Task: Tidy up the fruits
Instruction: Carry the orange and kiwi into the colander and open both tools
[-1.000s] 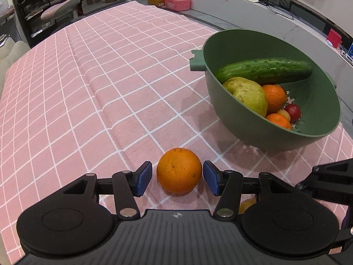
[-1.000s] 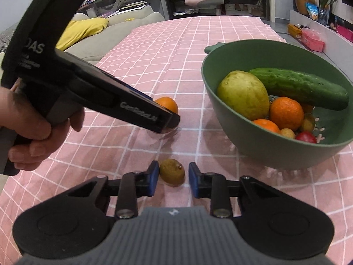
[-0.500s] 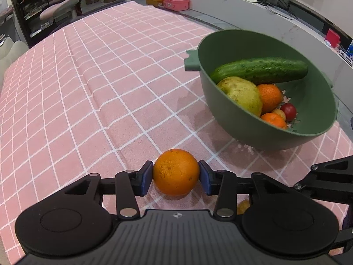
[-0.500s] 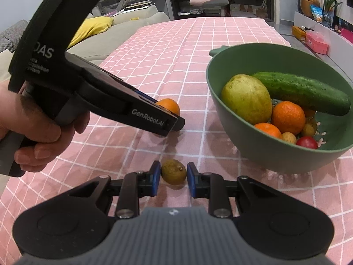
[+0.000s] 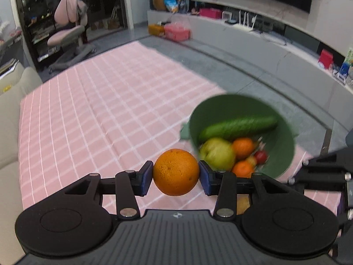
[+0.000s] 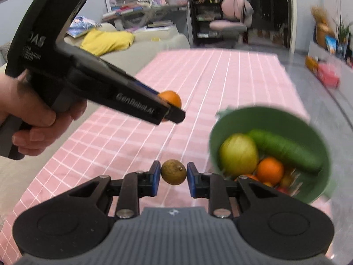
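Left tongs (image 5: 176,172) clamp orange (image 5: 176,172); right tongs (image 6: 173,172) clamp small fruit (image 6: 173,172); bowl (image 6: 317,130) ahead-right, nearer right.

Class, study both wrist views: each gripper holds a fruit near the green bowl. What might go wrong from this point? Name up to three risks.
1. The orange is round and pinched only at its sides by the left gripper; it may slip out and roll across the pink checked tablecloth.
2. The green bowl already holds a cucumber, a pear and small fruits; dropped fruit could bounce out.
3. The right gripper, holding the small brown fruit, may collide with the left at the bowl.
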### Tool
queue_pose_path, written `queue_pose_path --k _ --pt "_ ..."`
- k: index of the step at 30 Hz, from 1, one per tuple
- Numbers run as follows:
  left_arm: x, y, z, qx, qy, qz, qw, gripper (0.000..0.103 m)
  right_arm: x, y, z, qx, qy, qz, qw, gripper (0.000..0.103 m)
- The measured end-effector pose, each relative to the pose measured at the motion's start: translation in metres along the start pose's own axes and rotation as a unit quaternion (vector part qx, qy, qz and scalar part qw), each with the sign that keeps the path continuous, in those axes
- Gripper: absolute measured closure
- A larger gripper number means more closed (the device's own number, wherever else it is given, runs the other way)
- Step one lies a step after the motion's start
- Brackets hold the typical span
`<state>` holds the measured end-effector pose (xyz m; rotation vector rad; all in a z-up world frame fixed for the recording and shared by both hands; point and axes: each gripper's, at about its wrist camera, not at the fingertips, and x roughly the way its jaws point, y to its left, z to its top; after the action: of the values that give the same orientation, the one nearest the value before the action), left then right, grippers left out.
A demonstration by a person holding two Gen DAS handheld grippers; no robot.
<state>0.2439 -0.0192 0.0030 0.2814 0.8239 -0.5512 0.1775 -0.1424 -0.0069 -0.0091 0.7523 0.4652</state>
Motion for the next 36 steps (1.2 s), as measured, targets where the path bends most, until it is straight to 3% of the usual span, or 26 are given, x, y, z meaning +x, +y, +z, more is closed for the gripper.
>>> queue_pose_path --k 6,16,23,30,36 --pt "0.004 -0.037 0.023 0.020 -0.014 -0.019 0.9995 0.053 -0.026 -0.040 0.016 -0.011 -0.012 -0.040 0.999 0.081" --pt "0.041 -0.087 0.027 0.039 0.004 -0.049 0.9980 0.053 -0.024 -0.105 0.001 -0.009 0.038 -0.091 0.995 0.081" --pt "0.063 -0.095 0.019 0.032 0.038 -0.045 0.9978 0.053 -0.005 -0.116 -0.017 -0.017 0.074 -0.090 0.993 0.081" --pt "0.069 -0.090 0.012 0.006 0.064 -0.029 0.9975 0.053 0.007 -0.114 -0.019 -0.031 0.079 -0.092 0.992 0.081" --pt "0.057 -0.093 0.013 0.006 0.061 -0.020 0.9979 0.053 0.000 -0.112 -0.017 -0.029 0.075 -0.091 0.993 0.080"
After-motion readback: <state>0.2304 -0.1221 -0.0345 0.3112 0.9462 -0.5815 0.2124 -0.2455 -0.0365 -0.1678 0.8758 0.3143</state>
